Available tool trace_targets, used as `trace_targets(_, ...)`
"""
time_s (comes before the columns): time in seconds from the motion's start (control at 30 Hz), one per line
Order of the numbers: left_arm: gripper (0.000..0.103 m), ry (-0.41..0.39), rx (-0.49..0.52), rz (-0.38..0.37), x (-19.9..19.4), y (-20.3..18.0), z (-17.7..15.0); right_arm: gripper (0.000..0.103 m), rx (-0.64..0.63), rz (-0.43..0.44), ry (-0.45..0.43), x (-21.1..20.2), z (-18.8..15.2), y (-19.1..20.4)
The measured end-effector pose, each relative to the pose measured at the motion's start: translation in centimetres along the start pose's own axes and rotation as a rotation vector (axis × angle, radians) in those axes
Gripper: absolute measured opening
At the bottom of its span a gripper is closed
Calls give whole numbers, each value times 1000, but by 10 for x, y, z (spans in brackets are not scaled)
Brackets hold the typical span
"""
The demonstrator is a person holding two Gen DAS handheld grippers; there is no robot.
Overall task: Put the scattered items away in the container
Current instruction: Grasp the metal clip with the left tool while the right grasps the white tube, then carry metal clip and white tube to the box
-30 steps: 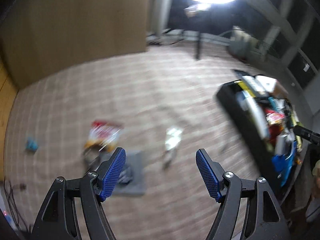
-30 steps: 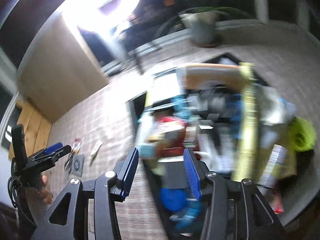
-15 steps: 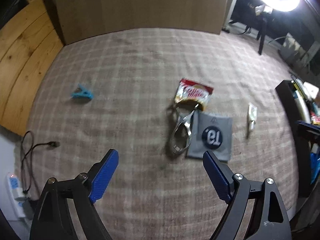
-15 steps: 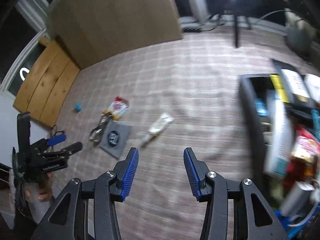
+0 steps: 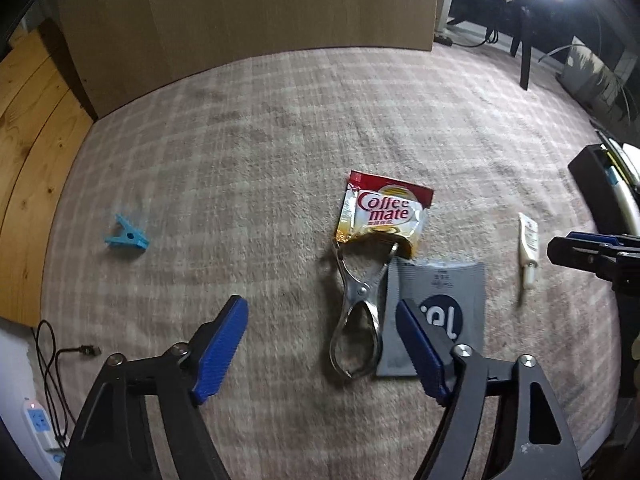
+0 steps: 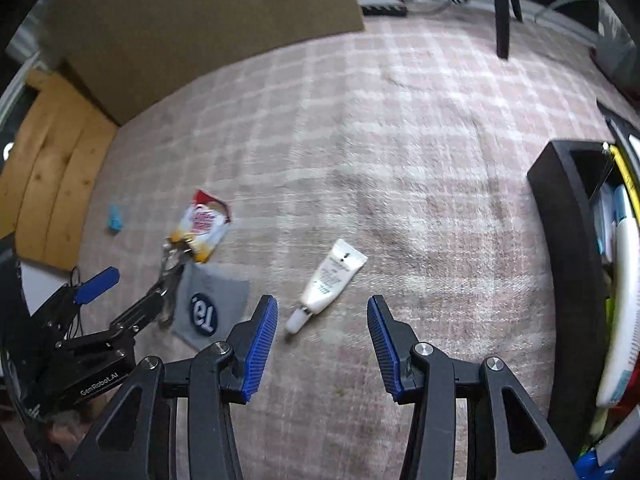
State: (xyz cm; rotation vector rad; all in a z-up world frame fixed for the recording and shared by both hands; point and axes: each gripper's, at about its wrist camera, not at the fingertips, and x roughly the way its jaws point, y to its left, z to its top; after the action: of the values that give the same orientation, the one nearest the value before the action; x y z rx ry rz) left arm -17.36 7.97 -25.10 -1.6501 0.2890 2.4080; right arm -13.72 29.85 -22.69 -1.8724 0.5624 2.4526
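Observation:
On the checked carpet lie a Coffee mate sachet (image 5: 386,214), metal tongs (image 5: 358,312), a grey packet (image 5: 436,312), a white tube (image 5: 529,246) and a blue clip (image 5: 127,234). My left gripper (image 5: 322,348) is open and empty, just in front of the tongs and grey packet. My right gripper (image 6: 322,340) is open and empty, with the white tube (image 6: 330,282) lying just beyond its left finger. The black container (image 6: 568,248), full of items, stands at the right. The sachet (image 6: 202,224) and grey packet (image 6: 212,306) show at the left of the right wrist view.
A large cardboard box (image 5: 248,12) stands at the back of the carpet. Wooden flooring (image 5: 28,152) borders the carpet's left edge. A power strip (image 5: 38,424) and cable lie at the near left. A stand's legs (image 5: 524,52) are at the back right.
Both grippers swung away from the container toward the scattered items. The left one moved closer to the tongs and grey packet. The right one opened wider and came down near the white tube.

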Motion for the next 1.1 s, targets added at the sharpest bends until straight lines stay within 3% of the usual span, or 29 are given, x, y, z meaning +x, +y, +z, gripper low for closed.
trace_targets(0.2,68,28,30,-12,10,-9,2,43,-26,-44,27,14,6,8)
trace_targets(0.33,57,48,41,-7,16,-13,1,41,-59,-71,41,23,9,19)
trace_targets(0.47,44,62,12,-22,18,-9,0,23,-94,-117,42,28,11,28)
trace_targets(0.57,34,64,-14,-21,16,-4,-3,20,-106,-115,36,26,9,29)
trace_targets(0.63,28,65,-32,-28,14,-1,-5,20,-109,-105,33,24,6,27)
trace_targets(0.97,27,26,-83,-53,-20,-2,-16,19,21,23,-16,-22,-32,-28)
trace_targets(1.03,15,12,-70,-65,-28,-9,-8,19,35,33,-41,-35,-38,-38)
trace_targets(1.1,15,0,-52,-89,-37,-22,0,19,64,53,-70,-56,-45,-52)
